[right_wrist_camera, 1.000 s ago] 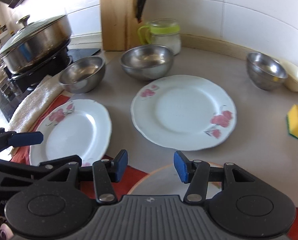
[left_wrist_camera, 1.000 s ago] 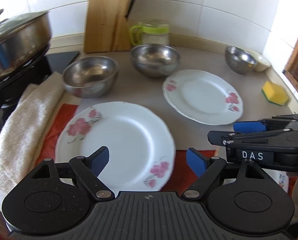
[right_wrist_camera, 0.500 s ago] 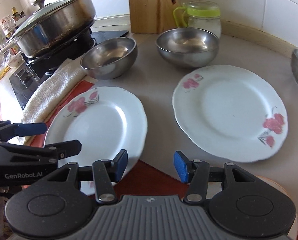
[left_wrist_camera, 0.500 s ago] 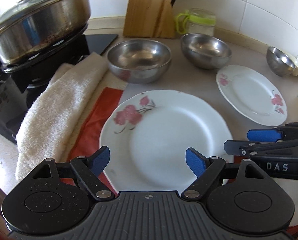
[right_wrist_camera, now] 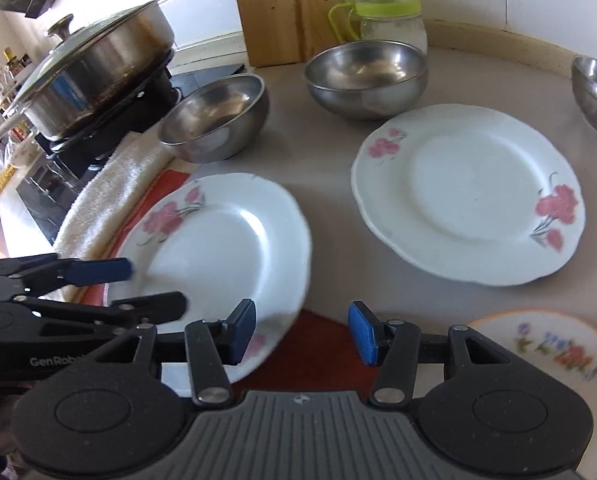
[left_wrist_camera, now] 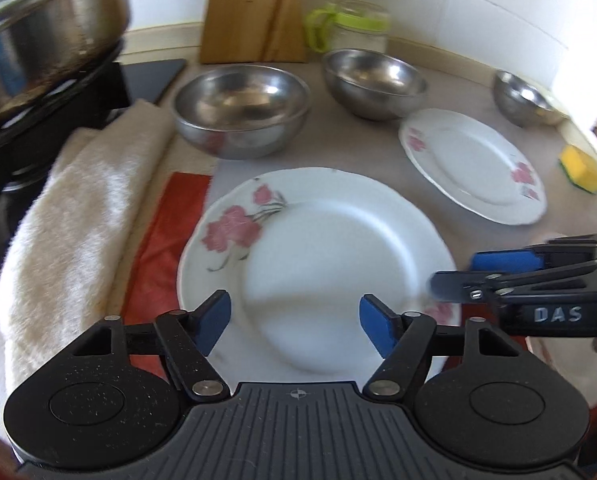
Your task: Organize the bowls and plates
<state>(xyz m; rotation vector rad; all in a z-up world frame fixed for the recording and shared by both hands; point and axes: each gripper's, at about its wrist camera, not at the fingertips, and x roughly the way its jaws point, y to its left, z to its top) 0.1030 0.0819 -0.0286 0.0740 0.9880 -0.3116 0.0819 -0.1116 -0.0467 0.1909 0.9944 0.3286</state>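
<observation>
Nothing looks stacked yet: left of centre the near floral plate (left_wrist_camera: 318,264) lies on the surface, two steel bowls (left_wrist_camera: 240,114) behind it, the second floral plate (left_wrist_camera: 474,166) upper right. The left hand-held gripper (left_wrist_camera: 294,326) is closing, empty, over the near plate's front rim; the right hand-held gripper (right_wrist_camera: 301,334) sits half-open, empty, beside it.
</observation>
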